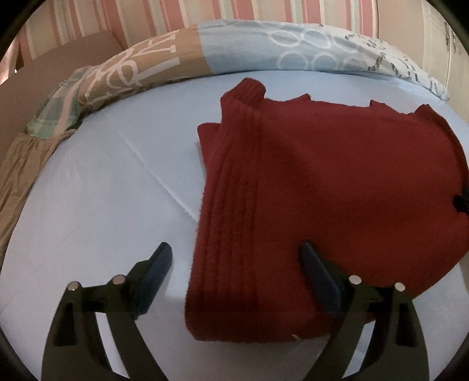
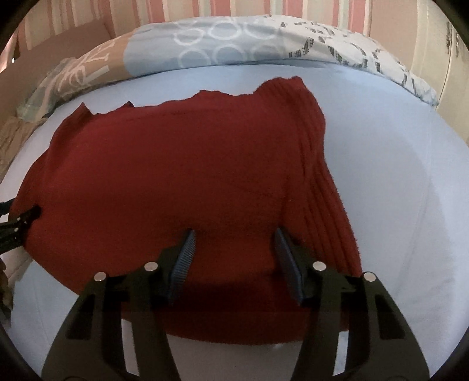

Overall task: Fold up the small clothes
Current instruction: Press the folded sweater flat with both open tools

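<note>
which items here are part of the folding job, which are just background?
In the job:
- red knit sweater, partly folded on the bed
- left gripper, jaws wide apart over the sweater's ribbed edge
- right gripper, jaws apart over the sweater's near edge

Just lying about:
- light blue bedsheet
- patterned duvet, bunched at the far side
- striped wall

Pale-blue bed carries a red sweater (folded) and duvet.
</note>
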